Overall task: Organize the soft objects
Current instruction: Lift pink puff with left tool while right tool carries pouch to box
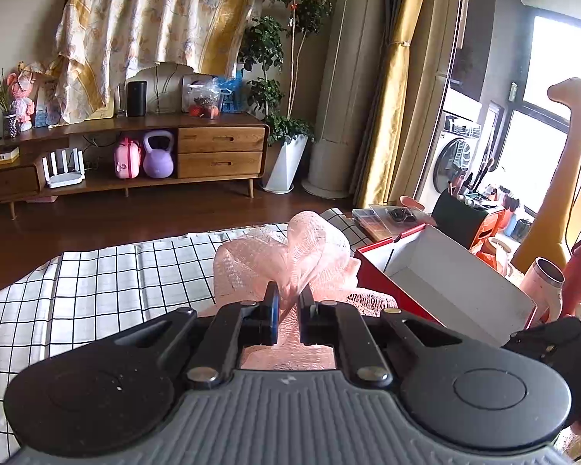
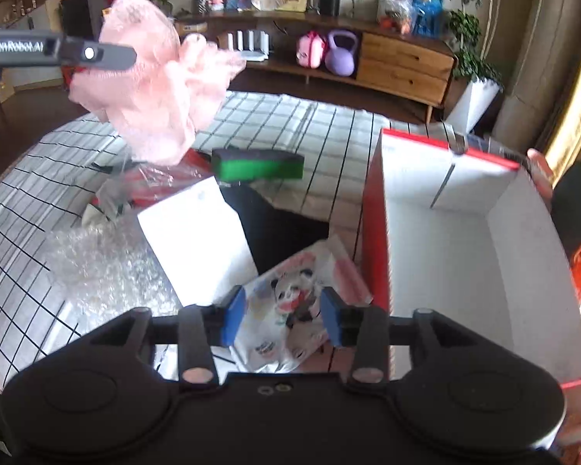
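My left gripper (image 1: 289, 302) is shut on a pink mesh bath pouf (image 1: 290, 255) and holds it in the air above the checked tablecloth (image 1: 108, 283). The right wrist view shows that pouf (image 2: 155, 93) hanging from the left gripper (image 2: 131, 58) at the upper left. My right gripper (image 2: 282, 317) is open and empty, low over a cartoon-printed packet (image 2: 290, 310). A red box with a white inside (image 2: 464, 248) stands open to the right; it also shows in the left wrist view (image 1: 445, 279). A green and black sponge (image 2: 259, 162) sits on a black and white box (image 2: 220, 232).
Bubble wrap (image 2: 104, 271) and crinkled plastic (image 2: 135, 186) lie left of the white box. A wooden TV cabinet (image 1: 135, 155) stands across the floor. A desk organiser (image 1: 468, 213), a pink cup (image 1: 542, 283) and a giraffe figure (image 1: 561, 174) stand to the right.
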Demonstrator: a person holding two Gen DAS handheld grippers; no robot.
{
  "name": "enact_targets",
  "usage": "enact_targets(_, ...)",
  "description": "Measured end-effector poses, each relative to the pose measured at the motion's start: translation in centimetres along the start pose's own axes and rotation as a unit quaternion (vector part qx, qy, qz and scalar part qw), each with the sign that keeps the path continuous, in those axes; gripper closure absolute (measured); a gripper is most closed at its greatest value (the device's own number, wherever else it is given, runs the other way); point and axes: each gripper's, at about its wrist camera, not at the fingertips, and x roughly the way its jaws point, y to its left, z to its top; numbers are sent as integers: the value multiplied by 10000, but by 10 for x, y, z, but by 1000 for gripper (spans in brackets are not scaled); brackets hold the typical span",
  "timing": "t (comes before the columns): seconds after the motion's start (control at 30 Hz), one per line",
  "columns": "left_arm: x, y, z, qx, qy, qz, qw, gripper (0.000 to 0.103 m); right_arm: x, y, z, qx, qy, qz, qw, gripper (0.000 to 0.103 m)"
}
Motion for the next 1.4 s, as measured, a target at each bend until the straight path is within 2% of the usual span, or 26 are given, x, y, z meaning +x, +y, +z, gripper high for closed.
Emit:
enact_targets(0.07, 1, 3, -3, -26, 7, -37, 10000, 94, 8, 7, -6, 151, 129, -140, 9997, 37)
enact_targets(0.17, 1, 8, -8, -17, 5, -110, 9999, 94, 20, 15, -8, 458, 186, -343, 9982, 27)
enact_targets(0.27, -1, 13, -11, -30, -33, -214, 9998, 94, 32, 16, -7, 995, 196, -513, 9935, 23)
enact_targets(0.4, 0, 22, -15, -98, -55, -332, 9994, 94, 43, 10, -7, 1955, 189, -648, 9784, 15)
enact_targets(0.57, 4, 32, -19, -169, -63, -399, 9990, 94, 52, 1, -5, 2828, 70, -1008, 9538, 5)
enact_targets(0.73, 9, 41, -25, -256, -17, -452, 9986, 94, 59, 1, -6, 3259, -94, -1492, 9335, 4)
enact_targets(0.87, 12, 46, -29, -284, -4, -470, 9985, 94, 66, 3, -9, 3779, 8, -1618, 9116, 4)
enact_targets(1.0, 14, 50, -32, -334, 15, -481, 9983, 94, 74, 1, -11, 3922, 83, -2006, 8977, 4)
enact_targets(1.03, 15, 51, -32, -333, 19, -483, 9983, 94, 77, -2, -12, 4026, 100, -1969, 8939, 4)
enact_targets(1.13, 17, 52, -34, -353, 51, -480, 9982, 94, 89, -7, -13, 4181, 318, -1770, 8904, 5)
enact_targets(1.33, 20, 54, -36, -362, 92, -474, 9982, 94, 102, -4, -16, 4078, 450, -2007, 8896, 10)
enact_targets(1.4, 21, 54, -36, -376, 99, -473, 9981, 94, 106, -5, -19, 4093, 526, -1962, 8895, 11)
